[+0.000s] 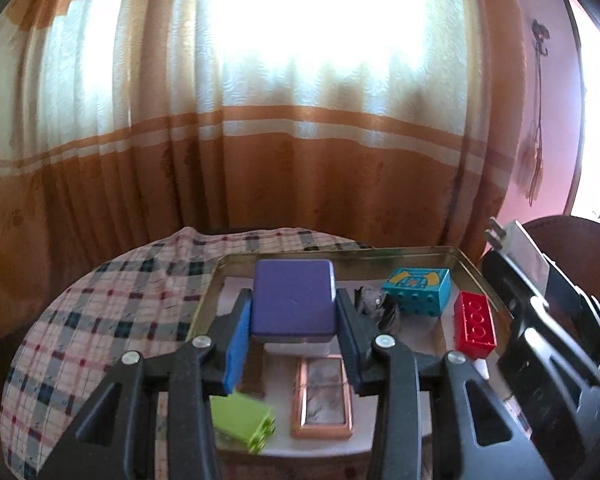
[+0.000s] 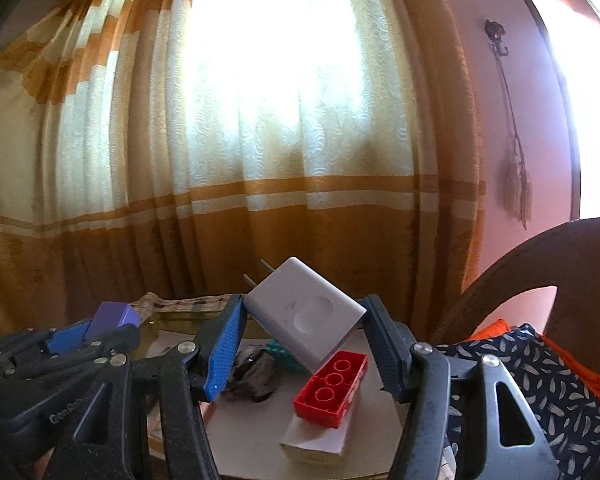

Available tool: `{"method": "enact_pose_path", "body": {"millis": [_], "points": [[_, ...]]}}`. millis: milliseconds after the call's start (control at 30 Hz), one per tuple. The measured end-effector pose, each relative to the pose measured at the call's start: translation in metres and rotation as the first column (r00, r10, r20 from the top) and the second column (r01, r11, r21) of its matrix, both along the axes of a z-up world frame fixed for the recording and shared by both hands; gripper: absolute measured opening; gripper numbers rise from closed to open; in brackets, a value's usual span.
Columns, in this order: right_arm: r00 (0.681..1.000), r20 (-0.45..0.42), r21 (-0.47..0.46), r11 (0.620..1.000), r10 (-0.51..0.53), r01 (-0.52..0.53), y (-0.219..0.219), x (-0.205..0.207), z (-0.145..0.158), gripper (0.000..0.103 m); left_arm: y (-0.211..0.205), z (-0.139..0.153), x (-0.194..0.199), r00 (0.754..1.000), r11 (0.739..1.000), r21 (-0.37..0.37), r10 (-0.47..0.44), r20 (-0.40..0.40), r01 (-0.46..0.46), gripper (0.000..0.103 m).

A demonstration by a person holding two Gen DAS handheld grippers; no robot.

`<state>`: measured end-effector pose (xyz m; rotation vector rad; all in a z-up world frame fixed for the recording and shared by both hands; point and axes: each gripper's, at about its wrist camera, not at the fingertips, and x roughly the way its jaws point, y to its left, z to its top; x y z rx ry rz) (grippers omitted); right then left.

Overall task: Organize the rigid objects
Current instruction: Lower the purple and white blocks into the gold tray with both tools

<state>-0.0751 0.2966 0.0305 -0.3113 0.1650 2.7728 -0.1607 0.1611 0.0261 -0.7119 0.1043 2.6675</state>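
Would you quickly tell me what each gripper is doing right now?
Left gripper: shut on the purple block.
Right gripper: shut on the white charger.

Bright daylight is pouring through a tall curtain (image 1: 292,92), washing out its pale, patterned upper part, while its lower part is hanging in orange-brown folds crossed by cream stripes. Beside the curtain a pink wall (image 2: 532,128) is catching soft light, and a tasselled cord (image 2: 514,160) is hanging down it from a dark hook (image 2: 496,34). A checked cloth (image 1: 112,312) is covering the worktop up to its far edge. Past the worktop's right edge, a curved brown chair back (image 2: 540,272) is arching over a dark leaf-print cushion (image 2: 540,372).
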Motion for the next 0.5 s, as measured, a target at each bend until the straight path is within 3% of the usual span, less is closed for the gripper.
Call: {"method": "enact_pose_path", "body": {"millis": [267,500], "points": [[0.999,0.035,-0.04,0.999,-0.02,0.022,0.01,-0.013,-0.004,0.062,0.019,-0.017,-0.006,1.0,1.0,-0.021,-0.006,-0.03,0.005,0.039],[0.997,0.04,-0.07,0.995,-0.061,0.064,0.017,-0.01,-0.005,0.062,0.017,-0.027,-0.014,1.0,1.0,-0.008,-0.021,0.003,0.021,0.039]]}}
